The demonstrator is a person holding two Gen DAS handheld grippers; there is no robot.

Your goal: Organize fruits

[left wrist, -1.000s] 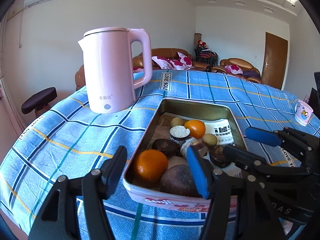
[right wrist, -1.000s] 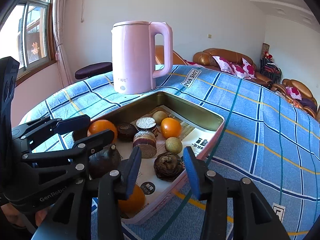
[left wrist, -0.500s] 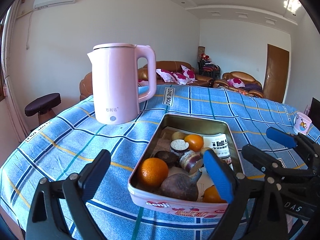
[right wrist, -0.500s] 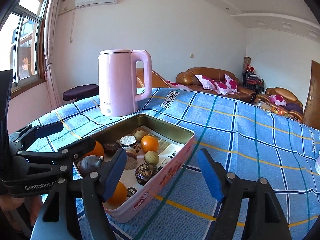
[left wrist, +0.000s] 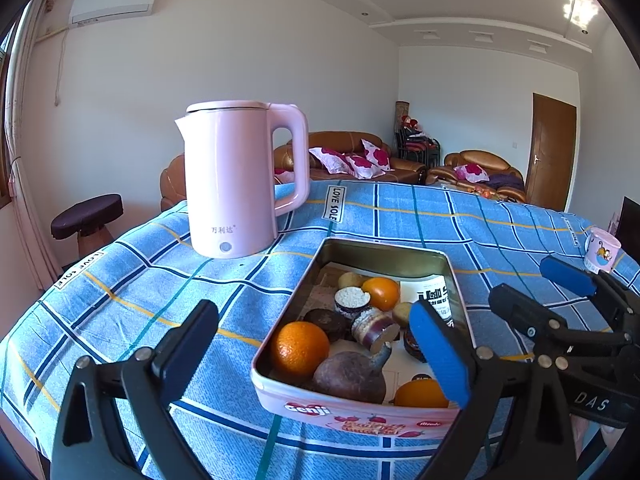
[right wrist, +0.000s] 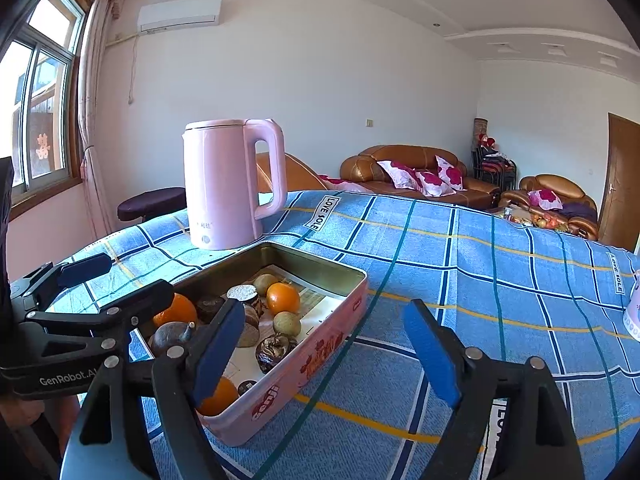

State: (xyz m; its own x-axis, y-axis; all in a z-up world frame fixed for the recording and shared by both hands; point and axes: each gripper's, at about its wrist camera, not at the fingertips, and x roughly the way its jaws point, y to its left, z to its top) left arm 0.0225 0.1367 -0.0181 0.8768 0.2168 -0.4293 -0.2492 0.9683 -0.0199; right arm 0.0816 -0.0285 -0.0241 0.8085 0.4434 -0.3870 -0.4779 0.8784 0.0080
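Kettle (left wrist: pixel 236 176) upright on the blue cloth (left wrist: pixel 132 276), just behind the tin (left wrist: pixel 384 256) and to its left. Left gripper (left wrist: pixel 316 344) up off the cloth before the tin's near left corner, jaws wide apart, empty. Inside the tin, nearest that corner: an orange (left wrist: pixel 299 347) touching a dark purple fruit (left wrist: pixel 349 376); behind them a cut purple piece (left wrist: pixel 374 330), a white-topped one (left wrist: pixel 352 300), a second orange (left wrist: pixel 381 293) and small brownish fruits; a third orange (left wrist: pixel 420 394) against the near wall. Paper lining the far right of the tin's floor. Right gripper (right wrist: pixel 326 344) beside the tin's right wall, over bare cloth, jaws also wide apart, nothing held. Cup (left wrist: pixel 602 255) well right of the tin.

Probably between picks, no fruit yet chosen. Best to come down from above on one fruit, pads either side of its widest part, closing gently. Worth minding the packed neighbours and the tin wall: round fruit likely to roll, so a centred, squared approach.
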